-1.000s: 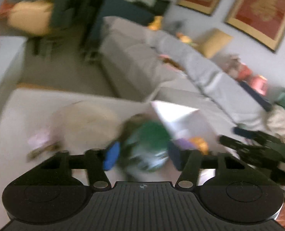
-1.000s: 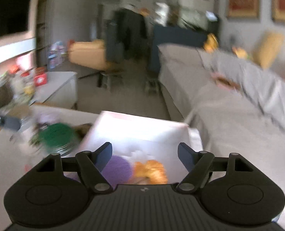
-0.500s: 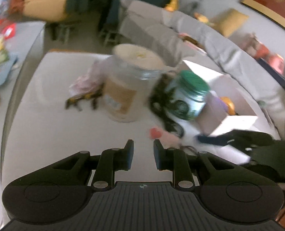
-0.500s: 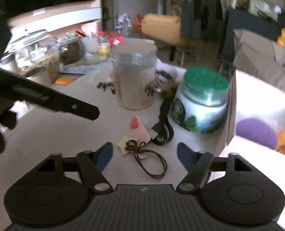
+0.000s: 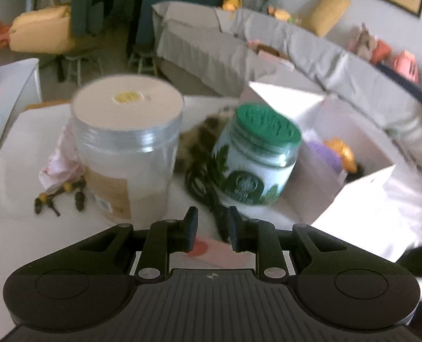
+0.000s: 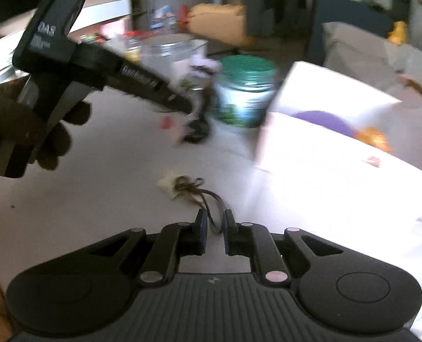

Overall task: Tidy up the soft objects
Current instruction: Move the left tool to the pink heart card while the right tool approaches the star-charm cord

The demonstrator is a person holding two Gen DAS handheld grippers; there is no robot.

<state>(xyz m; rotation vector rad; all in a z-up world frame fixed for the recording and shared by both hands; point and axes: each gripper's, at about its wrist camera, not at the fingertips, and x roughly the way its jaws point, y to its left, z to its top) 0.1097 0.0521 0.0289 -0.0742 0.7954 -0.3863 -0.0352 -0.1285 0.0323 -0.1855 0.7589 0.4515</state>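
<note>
1. The left gripper [image 5: 211, 232] has its jaws narrowed over a pink item with a red spot [image 5: 211, 252], just in front of the green-lidded jar [image 5: 260, 154].
2. The right gripper [image 6: 214, 235] pinches the brown hair tie [image 6: 202, 193], which lies in front of that jar, beside the white box [image 6: 325, 154].

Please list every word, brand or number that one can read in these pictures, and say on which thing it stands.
"DAS": white letters on the black body of the left gripper, seen from the right wrist; the smaller print under it and along its arm is too blurred.
Green-lidded jar: label and embossed lid unreadable.
Clear jar: label and yellow lid sticker unreadable.
</note>
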